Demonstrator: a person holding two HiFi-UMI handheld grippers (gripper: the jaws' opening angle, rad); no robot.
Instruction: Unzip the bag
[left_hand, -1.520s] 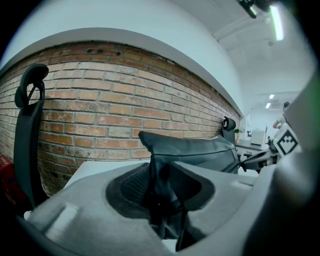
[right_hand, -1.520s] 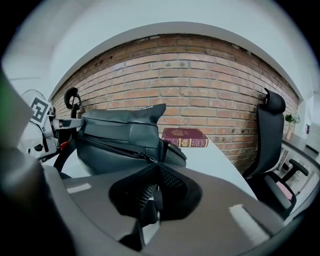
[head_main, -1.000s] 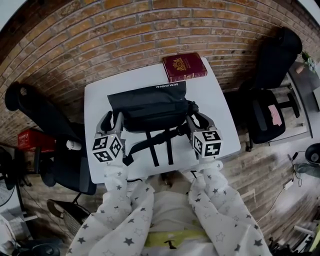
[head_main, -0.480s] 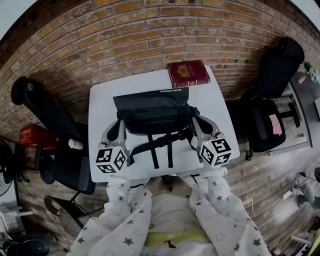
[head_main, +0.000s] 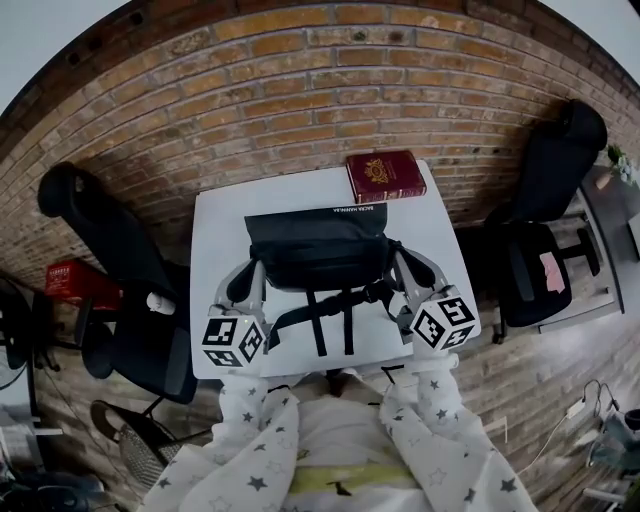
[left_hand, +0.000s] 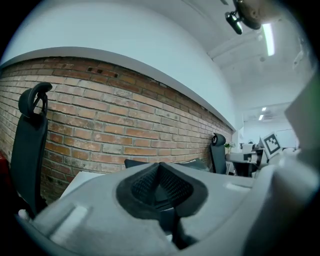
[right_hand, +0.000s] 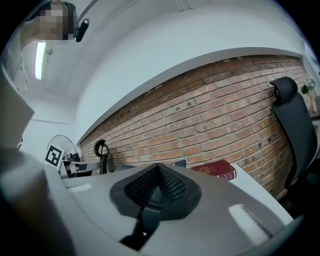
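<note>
A black bag (head_main: 320, 245) lies across the middle of the white table (head_main: 225, 220), its straps trailing toward me. My left gripper (head_main: 252, 274) is at the bag's left end, jaws shut with nothing between them. My right gripper (head_main: 402, 262) is at the bag's right end by the strap, also shut and empty. In the left gripper view the dark pads (left_hand: 145, 185) meet, and the bag (left_hand: 192, 162) shows as a thin strip beyond them. The right gripper view shows its pads (right_hand: 172, 185) closed together. The zipper pull is not visible.
A dark red book (head_main: 385, 176) lies at the table's far right corner, also seen in the right gripper view as the book (right_hand: 215, 169). Black office chairs stand at the left (head_main: 100, 240) and right (head_main: 545, 180). A brick wall lies behind the table. A red box (head_main: 75, 285) sits at the far left.
Both grippers' jaws have closed from wide open. The grippers have stayed at the bag's two ends while the head view has shifted slightly.
</note>
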